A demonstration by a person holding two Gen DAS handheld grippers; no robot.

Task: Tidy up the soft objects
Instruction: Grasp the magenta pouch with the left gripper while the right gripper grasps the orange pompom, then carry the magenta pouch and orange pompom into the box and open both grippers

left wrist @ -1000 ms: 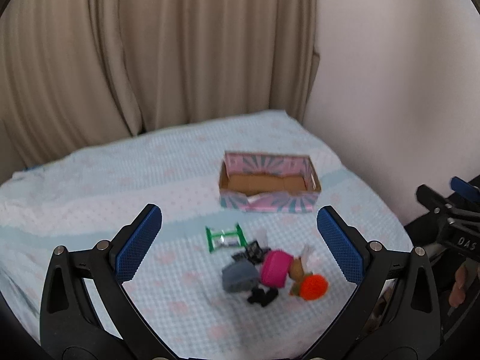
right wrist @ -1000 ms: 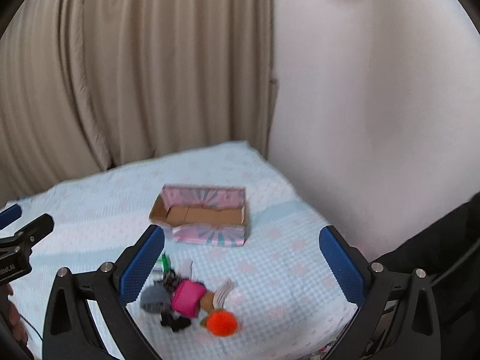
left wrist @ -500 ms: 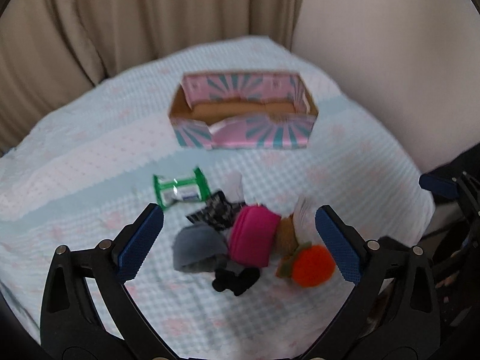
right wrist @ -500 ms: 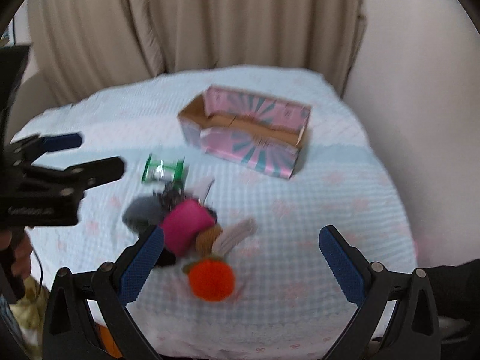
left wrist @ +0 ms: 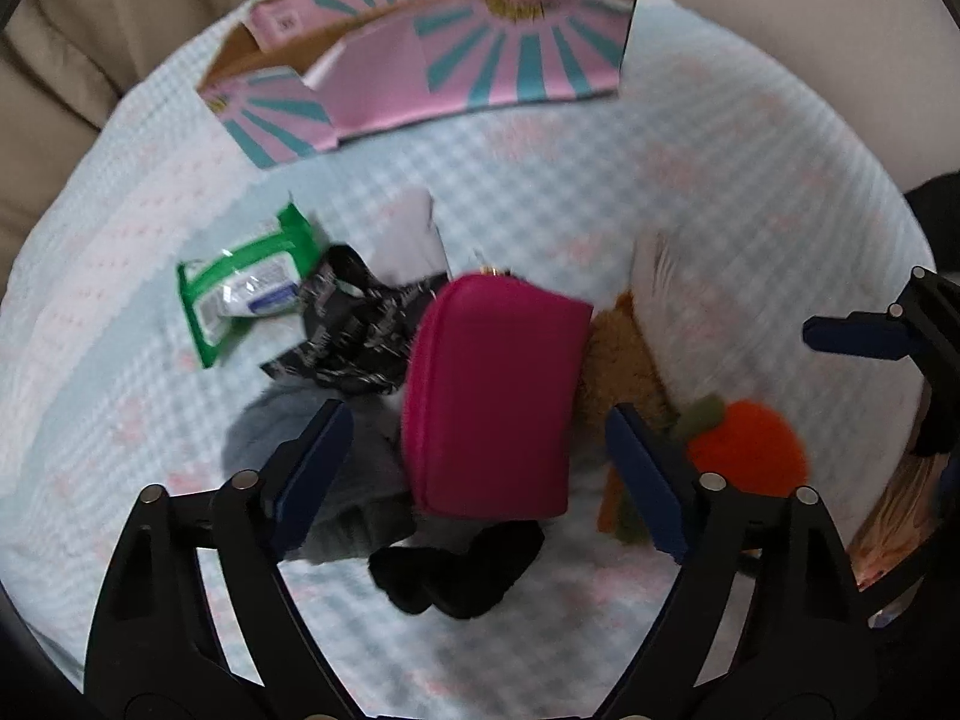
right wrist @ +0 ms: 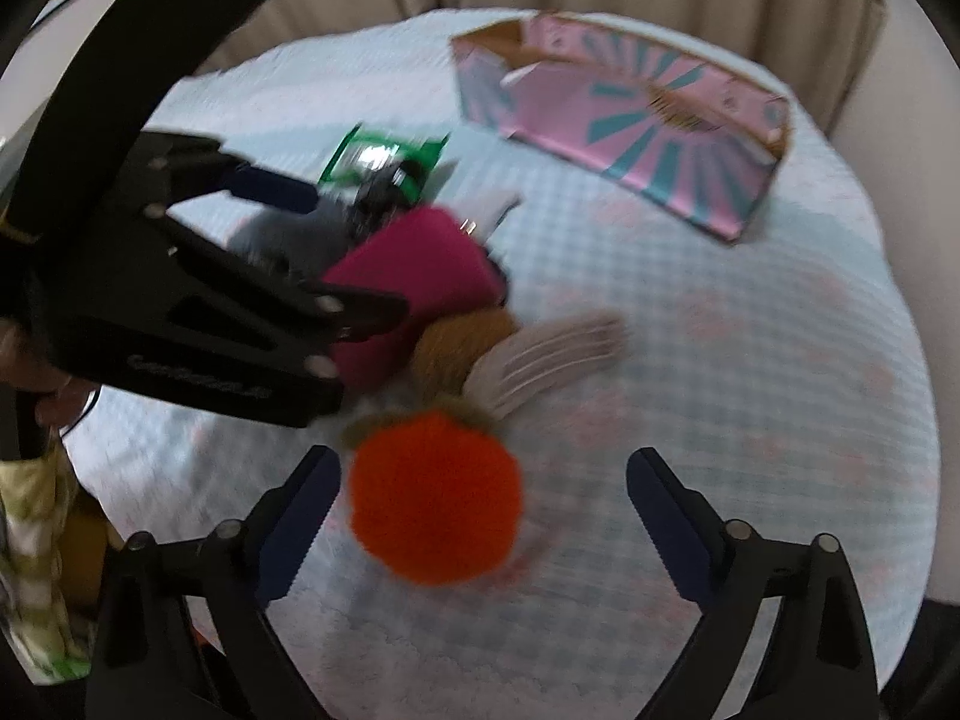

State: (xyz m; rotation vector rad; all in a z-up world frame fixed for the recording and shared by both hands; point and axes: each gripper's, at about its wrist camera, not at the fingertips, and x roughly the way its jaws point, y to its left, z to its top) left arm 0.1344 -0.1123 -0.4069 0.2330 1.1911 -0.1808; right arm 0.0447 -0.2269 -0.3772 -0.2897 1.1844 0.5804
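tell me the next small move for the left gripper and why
Probably lower the left gripper a little and close on the magenta pouch. Its jaws are open with the pouch between the fingertips, on top of the pile, and the pink and teal box stands beyond, seemingly ready to receive it.

Magenta zip pouch (left wrist: 492,396), orange plush ball (right wrist: 433,497), green wipes packet (left wrist: 246,285), pink box with teal sunburst stripes (left wrist: 480,54), pale-blue checked bedspread (left wrist: 720,192).

Pouch (left wrist: 492,396) mid-pile; wipes pack (left wrist: 246,291) left, plush ball (left wrist: 747,450) right, box (left wrist: 432,60) behind.
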